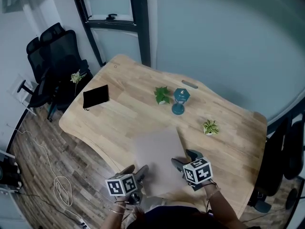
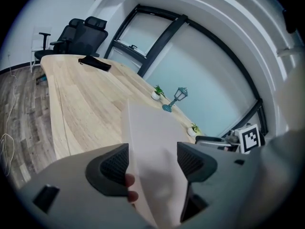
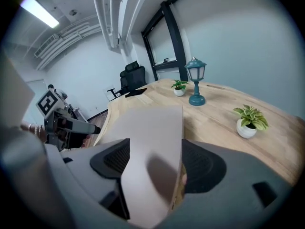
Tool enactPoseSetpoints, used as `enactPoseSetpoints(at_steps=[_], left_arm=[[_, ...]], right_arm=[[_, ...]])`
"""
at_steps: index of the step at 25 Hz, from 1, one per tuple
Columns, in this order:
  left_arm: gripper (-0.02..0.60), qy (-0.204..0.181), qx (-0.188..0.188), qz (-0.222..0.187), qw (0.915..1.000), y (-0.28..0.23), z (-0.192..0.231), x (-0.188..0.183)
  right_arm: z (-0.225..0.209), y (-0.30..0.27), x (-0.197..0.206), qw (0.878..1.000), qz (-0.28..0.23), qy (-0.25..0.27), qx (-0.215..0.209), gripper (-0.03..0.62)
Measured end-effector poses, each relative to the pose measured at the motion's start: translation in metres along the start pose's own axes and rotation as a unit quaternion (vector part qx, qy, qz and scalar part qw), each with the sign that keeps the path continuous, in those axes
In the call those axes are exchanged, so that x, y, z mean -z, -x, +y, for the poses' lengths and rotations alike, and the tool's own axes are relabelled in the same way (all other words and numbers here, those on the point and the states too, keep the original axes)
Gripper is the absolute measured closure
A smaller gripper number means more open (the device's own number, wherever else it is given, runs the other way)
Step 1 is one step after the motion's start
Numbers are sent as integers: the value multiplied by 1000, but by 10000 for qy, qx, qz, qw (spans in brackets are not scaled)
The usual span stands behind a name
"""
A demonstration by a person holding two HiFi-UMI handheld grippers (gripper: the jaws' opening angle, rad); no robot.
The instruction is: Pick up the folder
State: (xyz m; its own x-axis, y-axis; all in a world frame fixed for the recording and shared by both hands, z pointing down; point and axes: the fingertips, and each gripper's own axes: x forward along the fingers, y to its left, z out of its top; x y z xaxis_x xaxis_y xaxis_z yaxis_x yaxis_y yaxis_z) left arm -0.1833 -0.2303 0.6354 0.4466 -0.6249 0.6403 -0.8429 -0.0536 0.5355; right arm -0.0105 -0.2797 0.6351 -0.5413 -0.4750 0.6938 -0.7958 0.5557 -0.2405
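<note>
the folder [image 1: 159, 156] lies pale and flat on the desk [image 1: 119, 113], on the person's side of the lamp [image 1: 180, 100] and well apart from it. its near edge is out at the desk's rim, where both tools have it between their jaws. the trouble from here, as i judge it, is that neither tool has a bite yet: lift now and the thin sheet stays behind or slips out. if the left side closes ahead of the right, or the reverse, the folder would likely swing about the one pinch and skew on the desk. both holds also sit at the same near edge, so the far end, the one toward the lamp, may droop and bend once it leaves the wood. a push forward while closing could shove it toward the lamp and the small plant [image 1: 209, 127] just right of the lamp and nearer the person. left tool [image 2: 152, 149]: jaws wide apart, the folder's edge running up between the ribbed pads, close against one of them but with nothing squeezed; what looks like a fingertip [image 2: 129, 181] shows beside the sheet low down. right tool [image 3: 155, 144]: jaws likewise spread wide, the folder's corner standing between them with a gap to at least one pad, so it straddles the sheet rather than holds it.
</note>
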Motion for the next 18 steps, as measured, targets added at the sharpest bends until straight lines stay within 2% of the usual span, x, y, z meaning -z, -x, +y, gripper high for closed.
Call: enactPoseSetpoints(at_steps=[4,11,18], left_arm=[[281,244,157,216,9993,-13,1,13],[268,473,43,427,9980,-23,13,27],[259,682,301,721,9946,-31,10,44]], right_arm=[[-6,-9,7,9988,80,-440,-178,259],[-12,-23,23,9943,286,-934,-419,224],[-11,-34,40,9842,575,-1459,-824,210]])
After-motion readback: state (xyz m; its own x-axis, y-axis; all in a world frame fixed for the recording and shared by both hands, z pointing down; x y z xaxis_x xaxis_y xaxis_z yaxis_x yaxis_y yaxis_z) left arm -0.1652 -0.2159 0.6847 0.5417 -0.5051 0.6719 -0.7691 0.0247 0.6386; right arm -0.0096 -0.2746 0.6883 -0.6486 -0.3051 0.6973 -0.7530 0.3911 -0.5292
